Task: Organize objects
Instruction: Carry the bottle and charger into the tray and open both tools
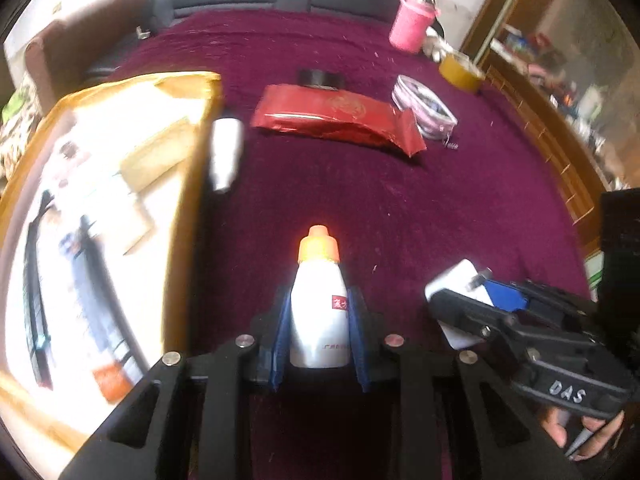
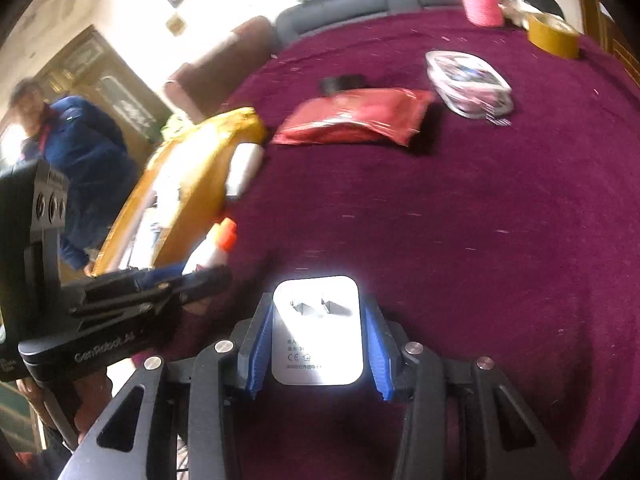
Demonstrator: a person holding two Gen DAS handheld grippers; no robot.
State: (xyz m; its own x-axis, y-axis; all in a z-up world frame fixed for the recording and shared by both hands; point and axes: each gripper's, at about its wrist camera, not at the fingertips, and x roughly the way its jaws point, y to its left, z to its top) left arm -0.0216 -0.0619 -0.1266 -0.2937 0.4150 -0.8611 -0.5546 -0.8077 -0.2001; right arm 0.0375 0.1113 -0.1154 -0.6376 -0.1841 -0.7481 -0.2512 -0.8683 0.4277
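Note:
My left gripper (image 1: 319, 314) is shut on a white bottle with an orange cap (image 1: 319, 308), held above the maroon cloth. My right gripper (image 2: 318, 336) is shut on a white plug adapter (image 2: 317, 334); the adapter also shows in the left wrist view (image 1: 456, 280), to the right of the bottle. The left gripper and the bottle (image 2: 218, 246) show at the left of the right wrist view. A yellow box (image 1: 100, 216) lies open to the left, with packets inside.
On the maroon table (image 1: 400, 208) lie a red foil packet (image 1: 340, 118), a white tube (image 1: 226, 152) by the box, a clear pouch (image 1: 424, 106), a black item (image 1: 322, 79), a tape roll (image 1: 460, 68) and a pink container (image 1: 412, 22). A person (image 2: 76, 140) stands at left.

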